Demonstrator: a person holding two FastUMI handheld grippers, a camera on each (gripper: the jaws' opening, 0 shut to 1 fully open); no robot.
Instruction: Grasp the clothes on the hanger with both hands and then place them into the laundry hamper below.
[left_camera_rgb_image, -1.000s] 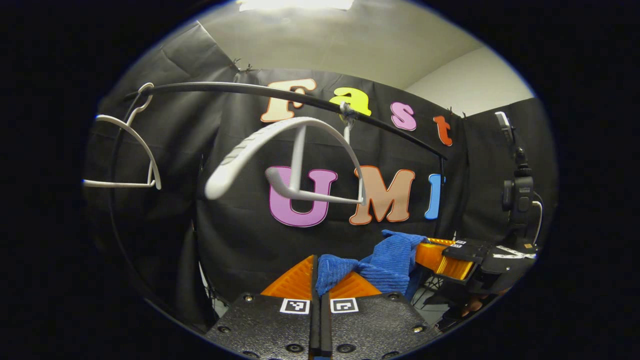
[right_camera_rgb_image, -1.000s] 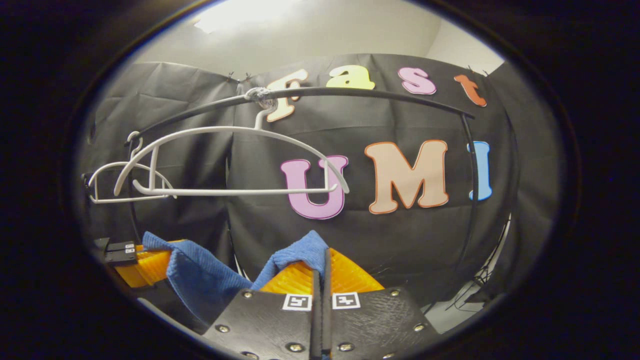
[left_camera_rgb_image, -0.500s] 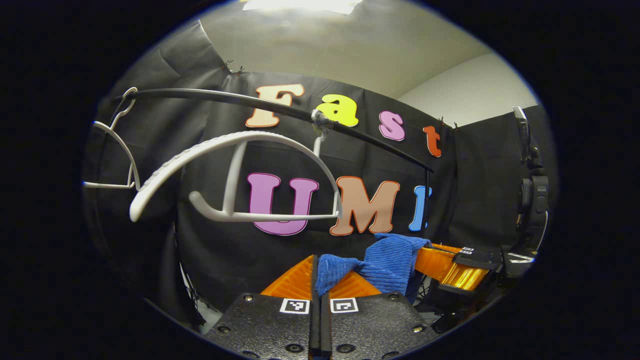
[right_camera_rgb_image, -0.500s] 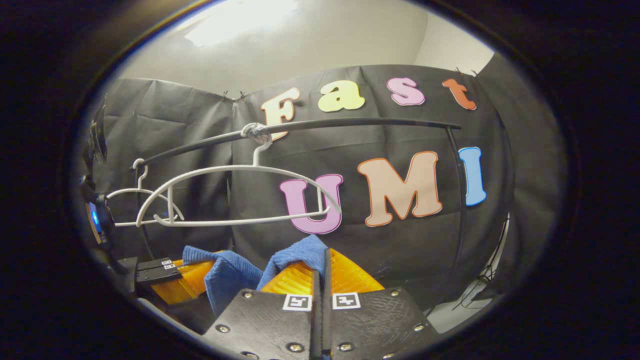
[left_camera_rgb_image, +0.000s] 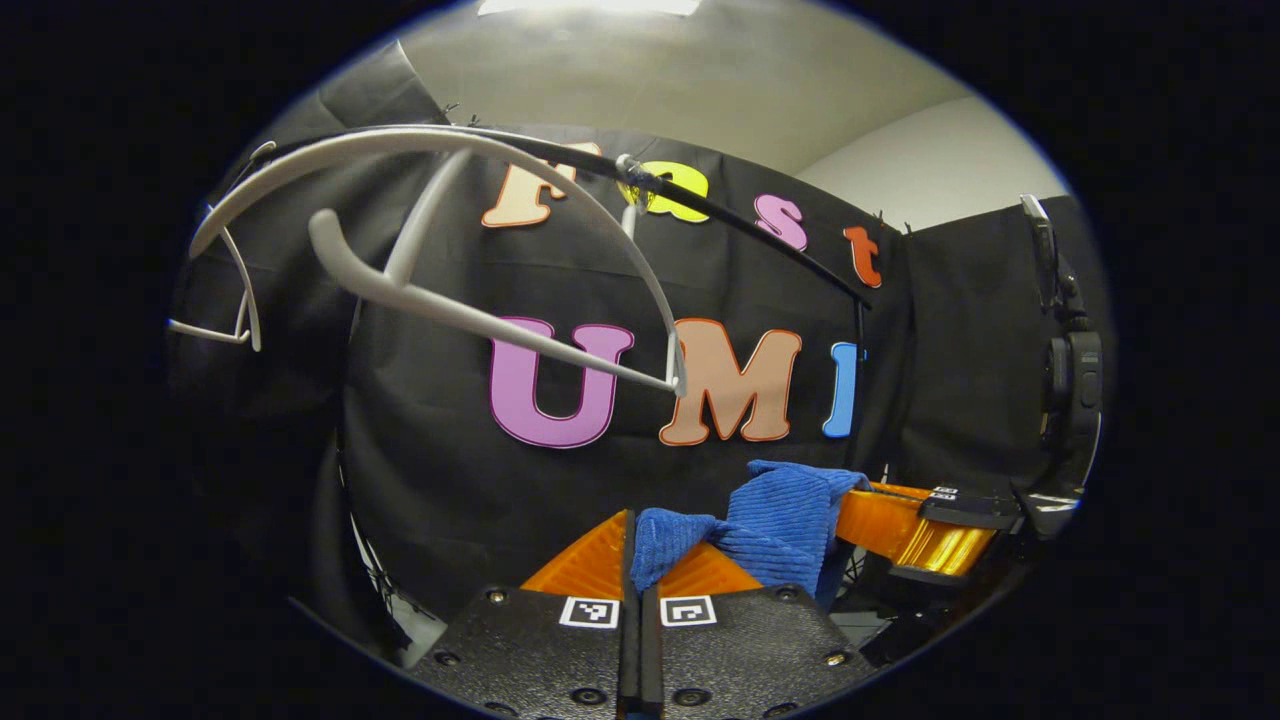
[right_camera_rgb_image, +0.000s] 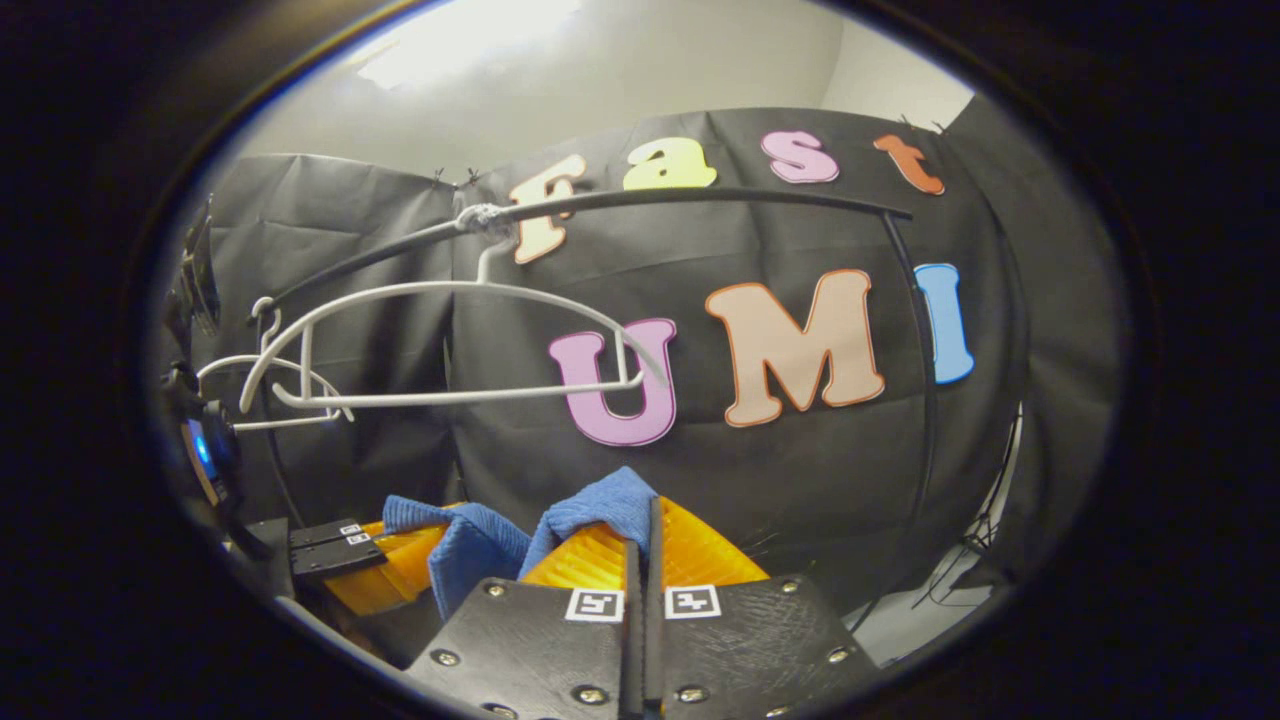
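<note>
A blue ribbed cloth (left_camera_rgb_image: 770, 525) is stretched between my two grippers, below the rail. My left gripper (left_camera_rgb_image: 632, 525) is shut on one end of it, at the bottom of the left gripper view. My right gripper (right_camera_rgb_image: 645, 510) is shut on the other end (right_camera_rgb_image: 600, 508), and the cloth sags to its left (right_camera_rgb_image: 465, 555). The right gripper (left_camera_rgb_image: 915, 525) also appears at the right of the left gripper view, and the left gripper (right_camera_rgb_image: 380, 560) at the lower left of the right gripper view. A bare white hanger (left_camera_rgb_image: 440, 225) (right_camera_rgb_image: 450, 345) hangs from the black rail (right_camera_rgb_image: 700, 200).
A second white hanger (right_camera_rgb_image: 265, 385) (left_camera_rgb_image: 235, 290) hangs at the rail's far left end. The rail's black upright post (right_camera_rgb_image: 930, 330) stands on the right. A black device on a stand (left_camera_rgb_image: 1070, 370) is at the right edge. Pale floor (right_camera_rgb_image: 910, 620) lies at lower right.
Both grippers have stayed shut on the blue cloth. The left gripper view has shifted, so the bare hanger now looms closer and higher at upper left. The hanger has swung slightly.
</note>
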